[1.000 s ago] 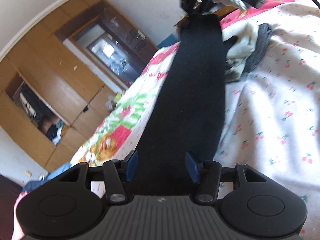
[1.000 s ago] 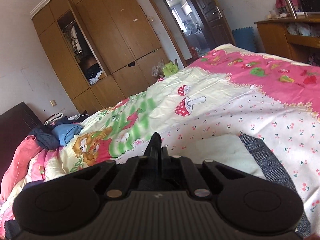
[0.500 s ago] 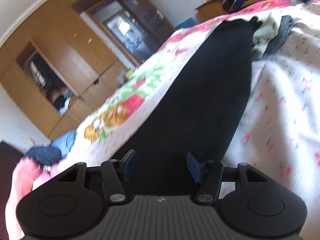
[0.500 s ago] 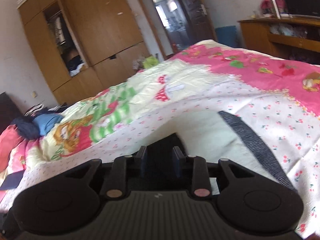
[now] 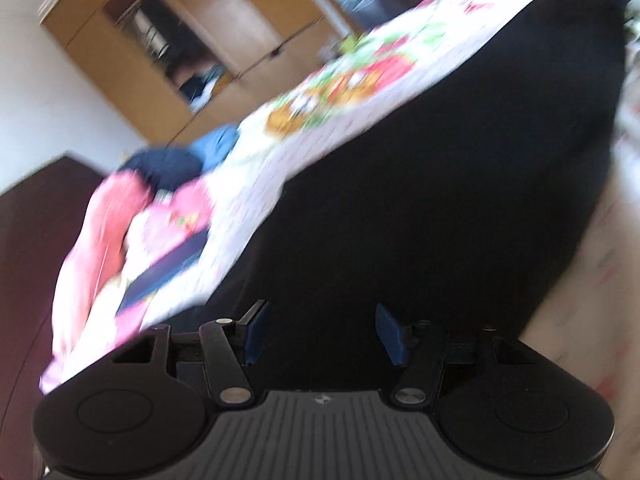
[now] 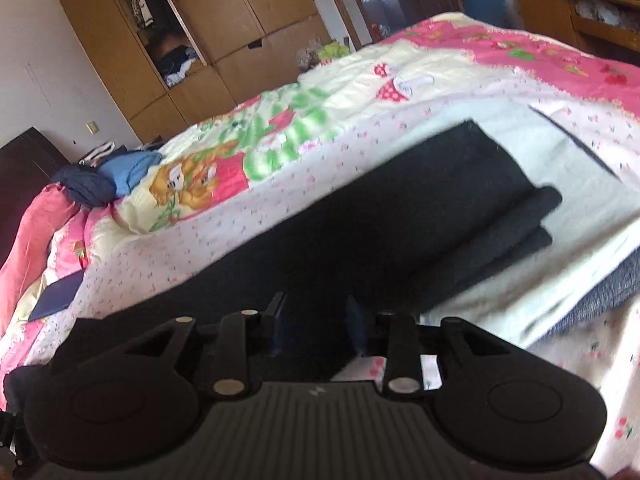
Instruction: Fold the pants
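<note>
The black pants [image 5: 460, 184] lie stretched along the bed in the left wrist view, running away from my left gripper [image 5: 320, 332]. Its jaws stand open with the fabric lying between and below them. In the right wrist view the black pants [image 6: 380, 232] lie flat on the bedspread, their far end resting on a cream garment [image 6: 568, 184]. My right gripper [image 6: 316, 328] is open just above the near part of the pants. The left view is blurred by motion.
The bed has a pink, white and cartoon-print bedspread [image 6: 248, 152]. A grey-blue garment [image 6: 600, 288] lies under the cream one at right. Blue and navy clothes [image 6: 108, 176] are piled at the far left. A wooden wardrobe [image 6: 200, 28] stands behind the bed.
My right gripper opened and let go of the pants, which now lie flat on the bed. Both grippers drew back and swung to the left along the fabric.
</note>
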The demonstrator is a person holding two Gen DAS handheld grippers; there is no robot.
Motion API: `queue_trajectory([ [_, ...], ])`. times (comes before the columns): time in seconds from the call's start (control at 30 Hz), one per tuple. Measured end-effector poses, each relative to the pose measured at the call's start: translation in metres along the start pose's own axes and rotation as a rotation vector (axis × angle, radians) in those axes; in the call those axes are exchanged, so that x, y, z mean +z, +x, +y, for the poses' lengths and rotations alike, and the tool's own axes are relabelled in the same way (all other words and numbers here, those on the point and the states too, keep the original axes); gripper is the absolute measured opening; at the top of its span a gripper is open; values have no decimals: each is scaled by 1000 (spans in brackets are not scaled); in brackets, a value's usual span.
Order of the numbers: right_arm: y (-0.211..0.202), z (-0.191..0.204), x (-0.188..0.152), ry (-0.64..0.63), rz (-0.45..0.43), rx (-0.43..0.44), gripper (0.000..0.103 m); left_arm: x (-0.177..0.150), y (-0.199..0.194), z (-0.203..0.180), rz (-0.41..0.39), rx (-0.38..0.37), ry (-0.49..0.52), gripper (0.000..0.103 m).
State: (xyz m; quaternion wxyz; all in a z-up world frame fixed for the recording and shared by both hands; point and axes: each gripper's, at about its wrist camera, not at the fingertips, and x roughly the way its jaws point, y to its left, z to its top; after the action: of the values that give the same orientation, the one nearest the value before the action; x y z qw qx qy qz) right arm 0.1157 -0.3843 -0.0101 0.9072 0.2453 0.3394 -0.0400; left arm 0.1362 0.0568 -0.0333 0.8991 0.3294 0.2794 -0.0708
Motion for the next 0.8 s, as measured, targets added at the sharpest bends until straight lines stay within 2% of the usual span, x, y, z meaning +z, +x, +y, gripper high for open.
queue_trajectory([
  [0.07,4,-8,-13,87,11,-8,36,-13,3,14,15,11,-39,80],
  [0.17,4,-13,-26,175,12,14,36,-19,-3,21,11,65,-19,80],
  [0.27,-4,12,-26,111,9,59,36,-19,-8,26,-13,85,4,80],
  [0.37,-1,66,-18,-56,1,174,36,-14,-9,39,-54,108,-21,80],
  [0.5,53,161,-16,-203,101,375,36,-10,12,64,-72,143,-54,80],
  [0.6,108,236,-31,-280,190,522,36,-19,39,89,-39,164,-90,80],
  [0.7,165,296,-45,-276,268,643,36,-37,61,114,18,187,-136,80],
  [0.73,182,310,-48,-286,293,661,36,-44,67,121,35,198,-141,80],
  [0.77,199,323,-54,-307,305,629,29,-51,72,125,54,207,-142,80],
  [0.8,215,330,-59,-313,322,559,30,-57,75,128,64,205,-147,80],
])
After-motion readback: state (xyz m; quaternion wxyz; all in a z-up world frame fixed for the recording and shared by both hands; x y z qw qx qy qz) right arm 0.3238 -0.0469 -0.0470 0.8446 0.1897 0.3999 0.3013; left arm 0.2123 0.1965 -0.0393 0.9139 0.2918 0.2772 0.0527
